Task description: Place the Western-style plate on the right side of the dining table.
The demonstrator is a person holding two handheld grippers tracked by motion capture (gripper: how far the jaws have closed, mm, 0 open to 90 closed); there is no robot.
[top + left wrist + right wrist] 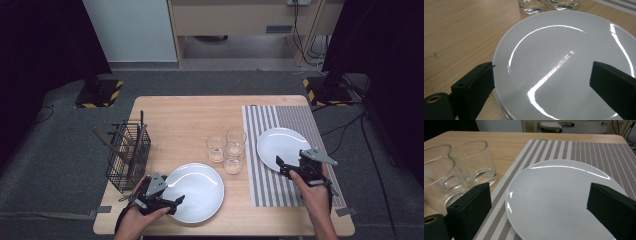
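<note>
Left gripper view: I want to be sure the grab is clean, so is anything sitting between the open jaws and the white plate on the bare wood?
Nothing visible does. The left gripper is open right over the near rim of the white plate. The glasses stand beyond its far edge.

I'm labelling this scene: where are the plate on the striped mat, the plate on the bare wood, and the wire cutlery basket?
Plate on the striped mat (280, 145): high view, its bare centre.
Plate on the bare wood (200, 192): high view, its centre.
Wire cutlery basket (125, 167): high view, its front wall.
</note>
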